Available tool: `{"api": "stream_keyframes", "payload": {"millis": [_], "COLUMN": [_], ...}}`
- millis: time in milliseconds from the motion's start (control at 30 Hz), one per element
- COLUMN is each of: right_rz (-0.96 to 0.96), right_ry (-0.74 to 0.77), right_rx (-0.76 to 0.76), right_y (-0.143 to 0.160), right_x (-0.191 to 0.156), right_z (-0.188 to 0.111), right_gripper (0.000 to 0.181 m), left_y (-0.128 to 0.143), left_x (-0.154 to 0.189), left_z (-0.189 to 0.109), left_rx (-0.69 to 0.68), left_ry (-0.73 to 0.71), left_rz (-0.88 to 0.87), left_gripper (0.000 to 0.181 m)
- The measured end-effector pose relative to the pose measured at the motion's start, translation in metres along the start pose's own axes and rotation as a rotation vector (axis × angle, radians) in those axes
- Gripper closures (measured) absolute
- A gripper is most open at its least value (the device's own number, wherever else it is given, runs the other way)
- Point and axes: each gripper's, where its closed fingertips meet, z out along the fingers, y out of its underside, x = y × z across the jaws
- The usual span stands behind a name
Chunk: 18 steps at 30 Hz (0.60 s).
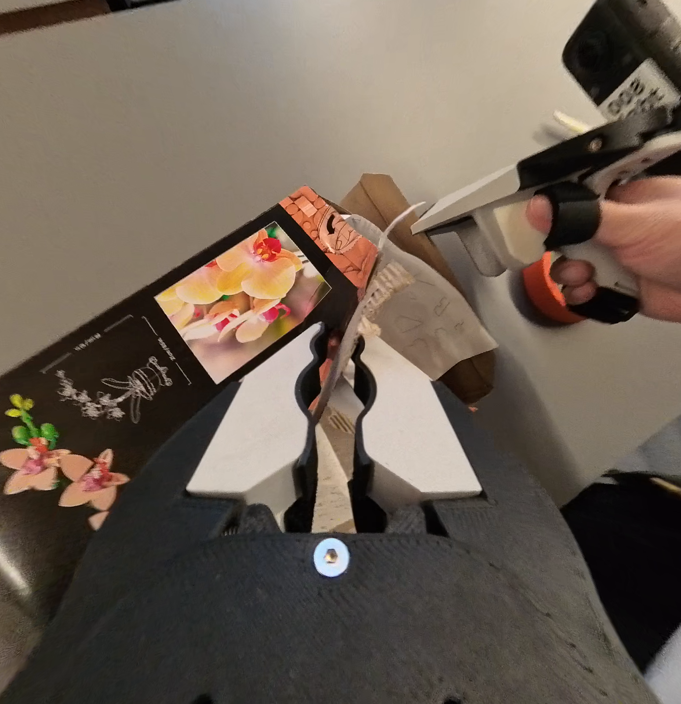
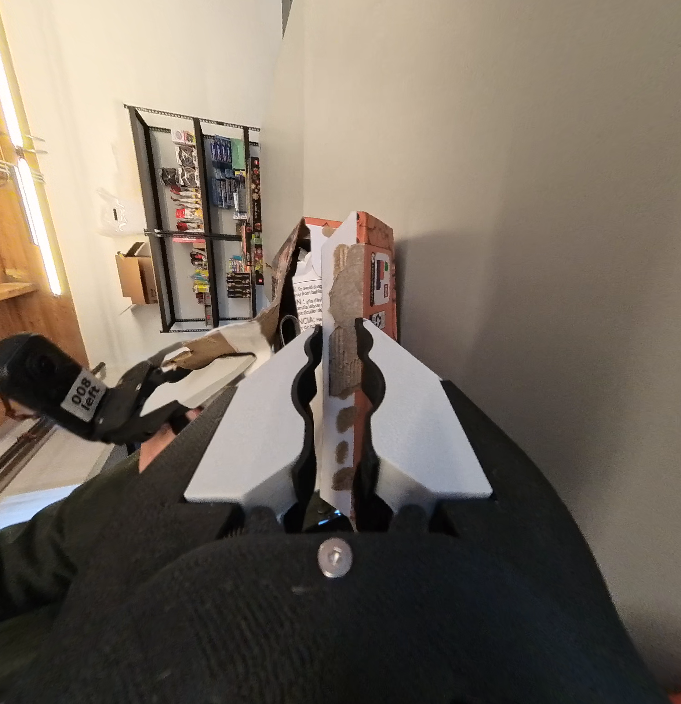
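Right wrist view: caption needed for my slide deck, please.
Right claw shut on the box's torn white flap; left claw grips the opposite flap.

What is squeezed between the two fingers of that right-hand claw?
In the right wrist view, the right claw pinches a torn white cardboard end flap of the black and orange flower-printed box.

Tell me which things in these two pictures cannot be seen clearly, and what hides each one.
- Inside of the black cardboard box with orchid pictures: hidden in both views by its torn flaps.
- White paper bag in the box: right wrist view, mostly covered by the flaps.
- Orange ring-shaped object: left wrist view, half behind the hand holding the right tool.
- Items on the black metal shelf: right wrist view, too small.
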Motion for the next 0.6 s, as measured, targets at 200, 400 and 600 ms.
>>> {"api": "stream_keyframes", "payload": {"millis": [200,400,600], "right_rz": [-0.389,-0.587,-0.54], "right_ry": [0.139,0.011,0.147], "right_rx": [-0.031,-0.094,-0.245], "right_y": [-0.007,0.013,0.034], "right_x": [-0.023,-0.086,-0.046], "right_z": [-0.009,0.012,0.037], "right_gripper": [0.169,0.179,0.181], "left_y": [-0.001,0.001,-0.002], "left_x": [0.001,0.002,0.003], "left_z": [-0.006,-0.002,-0.006], "left_rx": [0.029,0.029,0.063], "left_ry": [0.157,0.187,0.244], "left_rz": [-0.173,-0.2,-0.293], "left_gripper": [0.165,0.162,0.157]}}
